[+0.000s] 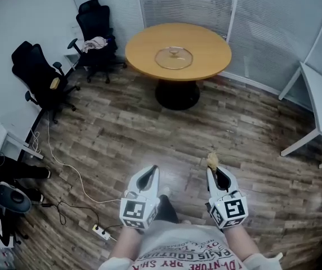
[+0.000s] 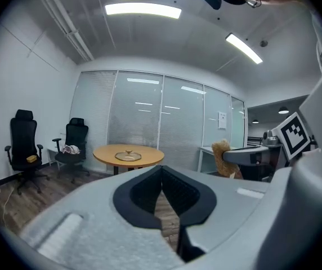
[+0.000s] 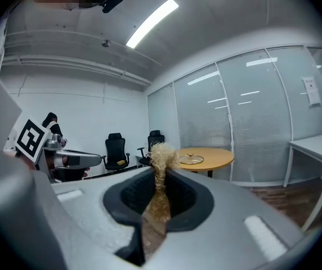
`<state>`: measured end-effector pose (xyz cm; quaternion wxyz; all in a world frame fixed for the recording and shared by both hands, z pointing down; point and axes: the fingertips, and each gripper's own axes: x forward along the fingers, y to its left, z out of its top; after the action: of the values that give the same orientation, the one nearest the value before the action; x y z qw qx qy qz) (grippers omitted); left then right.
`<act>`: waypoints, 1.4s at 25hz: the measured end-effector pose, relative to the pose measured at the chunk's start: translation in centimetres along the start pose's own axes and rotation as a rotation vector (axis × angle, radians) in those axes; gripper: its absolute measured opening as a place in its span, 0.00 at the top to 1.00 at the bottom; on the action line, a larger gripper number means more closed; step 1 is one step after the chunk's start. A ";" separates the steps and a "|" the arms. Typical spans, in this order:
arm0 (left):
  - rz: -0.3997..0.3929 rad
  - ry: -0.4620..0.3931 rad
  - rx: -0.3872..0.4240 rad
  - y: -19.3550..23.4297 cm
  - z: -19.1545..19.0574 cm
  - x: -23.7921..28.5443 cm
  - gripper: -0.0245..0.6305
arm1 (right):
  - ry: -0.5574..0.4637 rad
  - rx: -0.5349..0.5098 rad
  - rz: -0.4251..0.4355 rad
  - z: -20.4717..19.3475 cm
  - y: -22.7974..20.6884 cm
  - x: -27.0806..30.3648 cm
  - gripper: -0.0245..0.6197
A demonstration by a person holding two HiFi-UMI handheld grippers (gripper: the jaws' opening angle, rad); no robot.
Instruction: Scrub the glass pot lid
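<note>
Jaws of the right gripper (image 3: 162, 176) are pinched on a tan fibrous scrubber (image 3: 161, 153), its tuft poking past the tips. Jaws of the left gripper (image 2: 162, 173) are pressed together with nothing between. Both sit low centre in the head view, over wood floor (image 1: 121, 139). The glass pot lid (image 1: 174, 57) lies flat, knob (image 1: 175, 50) up, on the round table (image 1: 211, 41) at upper centre, well apart from both. Lid is probably rigid, slick, breakable and fairly heavy. The knob looks like the safest hold, or pin the rim. Scrubber looks soft and light.
</note>
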<state>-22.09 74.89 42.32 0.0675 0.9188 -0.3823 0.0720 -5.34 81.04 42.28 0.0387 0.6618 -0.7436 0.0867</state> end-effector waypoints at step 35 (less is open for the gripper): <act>-0.089 0.019 0.049 20.5 8.2 34.5 0.95 | 0.018 -0.024 -0.003 7.9 -13.4 38.0 0.88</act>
<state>-11.94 35.18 42.03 0.0520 0.9356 -0.3383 0.0870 3.78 41.04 42.16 0.0535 0.6615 -0.7433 0.0838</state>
